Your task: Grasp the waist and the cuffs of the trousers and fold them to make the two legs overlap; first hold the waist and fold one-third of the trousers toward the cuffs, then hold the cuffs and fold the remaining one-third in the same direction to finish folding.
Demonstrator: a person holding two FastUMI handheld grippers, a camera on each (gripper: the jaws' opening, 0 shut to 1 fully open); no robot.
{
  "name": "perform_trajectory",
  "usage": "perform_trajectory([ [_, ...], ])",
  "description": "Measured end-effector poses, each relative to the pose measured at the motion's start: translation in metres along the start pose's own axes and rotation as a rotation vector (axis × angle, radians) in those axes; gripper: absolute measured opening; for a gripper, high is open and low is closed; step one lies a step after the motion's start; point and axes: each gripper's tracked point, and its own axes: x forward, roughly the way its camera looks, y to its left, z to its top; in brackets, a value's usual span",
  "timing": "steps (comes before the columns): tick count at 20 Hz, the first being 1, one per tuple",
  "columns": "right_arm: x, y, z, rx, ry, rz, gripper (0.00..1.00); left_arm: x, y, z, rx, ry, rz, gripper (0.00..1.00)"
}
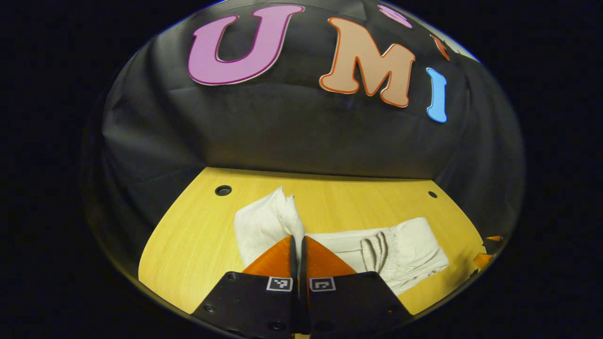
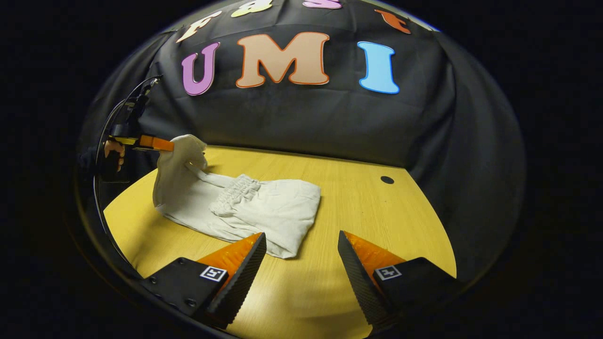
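Biggest risk: the trousers (image 2: 245, 207), lying left of centre in the right gripper view, have one end lifted at the upper left, clamped in the left gripper (image 1: 298, 245)'s closed jaws; a thin pinch could slip and spoil the fold. The right gripper (image 2: 301, 256) hovers, jaws apart, holding nothing. Yellow wooden table (image 2: 377, 221), small holes (image 2: 387, 180), black cloth wall (image 2: 301, 122) behind.

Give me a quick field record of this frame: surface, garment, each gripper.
surface: wooden table
garment: pale trousers, waist already folded over the legs, one end lifted off the table
left gripper: jaws closed on the raised end of the trousers, held above the table
right gripper: jaws apart, holding nothing, beside the folded edge of the trousers
stage: last fold under way
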Motion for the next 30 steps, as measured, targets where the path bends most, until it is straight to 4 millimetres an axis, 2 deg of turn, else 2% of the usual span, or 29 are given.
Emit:
perform_trajectory([
  [9, -0.017, -0.036, -0.006, 0.060, -0.015, -0.044, 0.99, 0.019, -0.105, 0.036, 0.082, -0.035, -0.150, 0.00],
  [13, -0.024, -0.048, -0.010, 0.073, -0.019, -0.059, 0.99, 0.025, -0.158, 0.041, 0.098, -0.043, -0.232, 0.00],
  [17, -0.029, -0.059, -0.015, 0.082, -0.014, -0.074, 0.99, 0.026, -0.210, 0.036, 0.113, -0.046, -0.319, 0.00],
  [19, -0.031, -0.061, -0.015, 0.085, -0.012, -0.078, 0.98, 0.028, -0.239, 0.027, 0.123, -0.045, -0.367, 0.00],
  [22, -0.034, -0.064, -0.012, 0.081, -0.020, -0.080, 0.99, 0.031, -0.266, 0.000, 0.179, -0.015, -0.390, 0.00],
  [25, -0.038, -0.066, -0.011, 0.073, -0.026, -0.078, 0.99, 0.031, -0.289, -0.038, 0.216, 0.028, -0.431, 0.00],
  [28, -0.039, -0.064, -0.012, 0.071, -0.020, -0.061, 0.99, 0.035, -0.302, -0.081, 0.228, 0.101, -0.450, 0.00],
  [29, -0.038, -0.062, -0.012, 0.066, -0.022, -0.052, 0.99, 0.038, -0.304, -0.094, 0.230, 0.119, -0.448, 0.01],
  [30, -0.039, -0.061, -0.011, 0.058, -0.026, -0.044, 0.99, 0.037, -0.307, -0.102, 0.230, 0.130, -0.452, 0.07],
])
